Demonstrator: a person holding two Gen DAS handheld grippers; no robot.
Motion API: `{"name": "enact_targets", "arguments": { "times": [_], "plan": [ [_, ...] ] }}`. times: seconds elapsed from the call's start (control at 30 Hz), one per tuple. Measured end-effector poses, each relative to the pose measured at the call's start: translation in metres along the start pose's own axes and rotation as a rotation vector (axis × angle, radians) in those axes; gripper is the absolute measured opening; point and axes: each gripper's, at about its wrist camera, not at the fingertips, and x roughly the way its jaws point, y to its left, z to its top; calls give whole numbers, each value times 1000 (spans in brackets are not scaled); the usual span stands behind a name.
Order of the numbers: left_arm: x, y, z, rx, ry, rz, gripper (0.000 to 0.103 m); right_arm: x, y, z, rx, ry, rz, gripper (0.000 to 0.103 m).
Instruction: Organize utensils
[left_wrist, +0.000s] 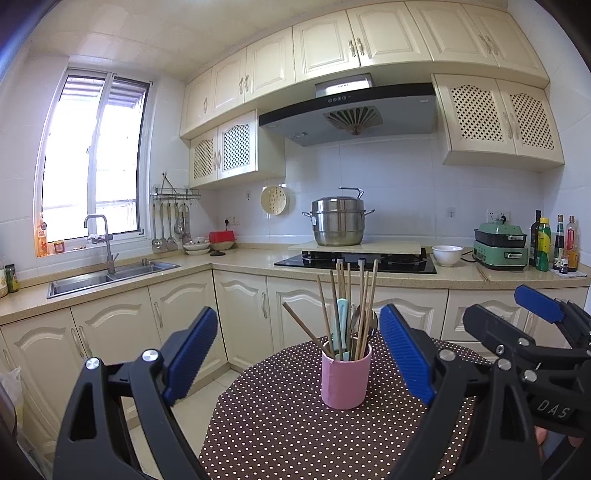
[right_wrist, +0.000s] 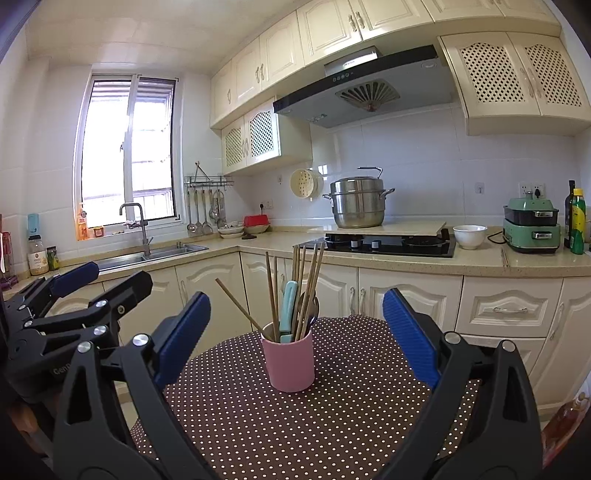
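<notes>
A pink cup (left_wrist: 346, 376) (right_wrist: 290, 363) stands upright on a round table with a brown polka-dot cloth (left_wrist: 280, 424) (right_wrist: 332, 417). It holds several wooden chopsticks (left_wrist: 364, 295) (right_wrist: 308, 273), a light-blue handled utensil (left_wrist: 341, 317) (right_wrist: 288, 308) and a metal spoon (left_wrist: 355, 317). My left gripper (left_wrist: 297, 334) is open, held back from the cup with nothing between its fingers. My right gripper (right_wrist: 295, 314) is also open and empty, a little nearer the cup. Each gripper shows at the edge of the other's view.
Beyond the table runs an L-shaped counter with a sink (left_wrist: 110, 275), a hob (left_wrist: 354, 260) with a steel steamer pot (left_wrist: 338, 221), a white bowl (left_wrist: 447, 254), a green appliance (left_wrist: 500, 245) and bottles (left_wrist: 554, 243). Ladles hang on a wall rack (left_wrist: 173, 221).
</notes>
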Motion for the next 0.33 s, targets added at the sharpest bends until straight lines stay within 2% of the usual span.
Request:
{"name": "enact_targets", "arguments": {
  "times": [0.17,0.33],
  "plan": [
    [21,-3,-8,-1,48,-3,88,17,-10,-8,16,37,2,93],
    [62,-8,-27,2,145,1,88,47,-25,-21,29,114,4,93]
  ]
}}
